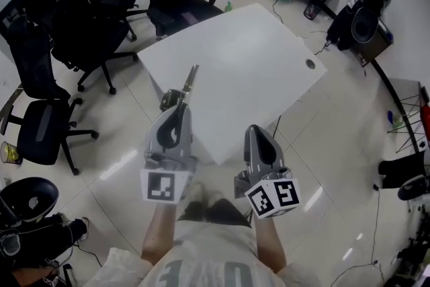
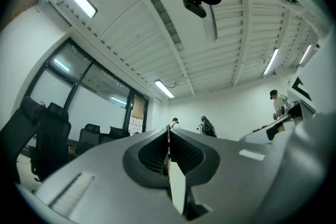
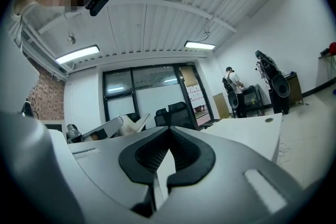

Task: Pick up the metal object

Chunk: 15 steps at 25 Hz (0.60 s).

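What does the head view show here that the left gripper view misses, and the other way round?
Only the head view: the person's forearms, the marker cube on the left gripper, and the metal object at full length, sticking out over the white table. Only the left gripper view: ceiling lights and people standing by the far wall. Both: that gripper's shut fingers nipping the metal object, plus black office chairs.

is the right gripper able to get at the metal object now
Likely yes: the metal object sticks out of the left gripper, with nothing between it and the right gripper, whose jaws are shut.
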Each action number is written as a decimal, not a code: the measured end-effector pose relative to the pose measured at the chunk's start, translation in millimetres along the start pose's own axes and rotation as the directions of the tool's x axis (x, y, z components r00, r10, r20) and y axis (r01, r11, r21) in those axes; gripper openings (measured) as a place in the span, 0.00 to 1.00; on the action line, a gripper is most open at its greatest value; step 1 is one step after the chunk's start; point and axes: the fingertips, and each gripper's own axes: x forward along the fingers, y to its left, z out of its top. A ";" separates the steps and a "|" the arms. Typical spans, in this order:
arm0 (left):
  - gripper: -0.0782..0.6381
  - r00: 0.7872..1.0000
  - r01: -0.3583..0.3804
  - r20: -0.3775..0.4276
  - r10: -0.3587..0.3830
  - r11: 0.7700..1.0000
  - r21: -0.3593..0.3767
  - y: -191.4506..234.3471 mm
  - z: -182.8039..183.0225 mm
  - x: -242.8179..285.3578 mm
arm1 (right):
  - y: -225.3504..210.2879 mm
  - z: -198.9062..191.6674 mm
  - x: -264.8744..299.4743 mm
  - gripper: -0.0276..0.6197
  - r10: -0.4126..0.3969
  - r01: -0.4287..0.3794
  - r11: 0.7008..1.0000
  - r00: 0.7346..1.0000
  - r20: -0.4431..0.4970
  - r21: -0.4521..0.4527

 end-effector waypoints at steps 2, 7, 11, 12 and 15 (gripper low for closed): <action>0.12 1.000 0.005 -0.006 -0.005 1.000 -0.014 -8.0 -5.3 -12.8 | 3.5 -2.1 -8.6 0.06 0.004 -0.004 1.000 1.000 0.014 0.000; 0.12 1.000 0.000 -0.017 0.000 1.000 0.017 -24.3 11.1 -64.6 | 21.9 -6.9 -60.0 0.06 0.012 -0.012 1.000 1.000 0.022 0.005; 0.12 1.000 -0.009 0.005 0.009 0.999 0.031 -54.1 31.4 -116.2 | 33.7 -15.8 -128.9 0.06 0.007 -0.007 1.000 0.999 0.039 -0.016; 0.12 1.000 -0.007 0.002 0.007 0.999 0.033 -67.1 33.5 -135.3 | 36.0 -22.1 -153.8 0.06 0.003 -0.002 1.000 0.999 0.036 -0.019; 0.12 1.000 0.004 -0.013 -0.003 0.998 0.064 -114.0 38.6 -199.0 | 41.8 -36.8 -234.6 0.06 0.004 -0.003 1.000 0.999 0.034 -0.023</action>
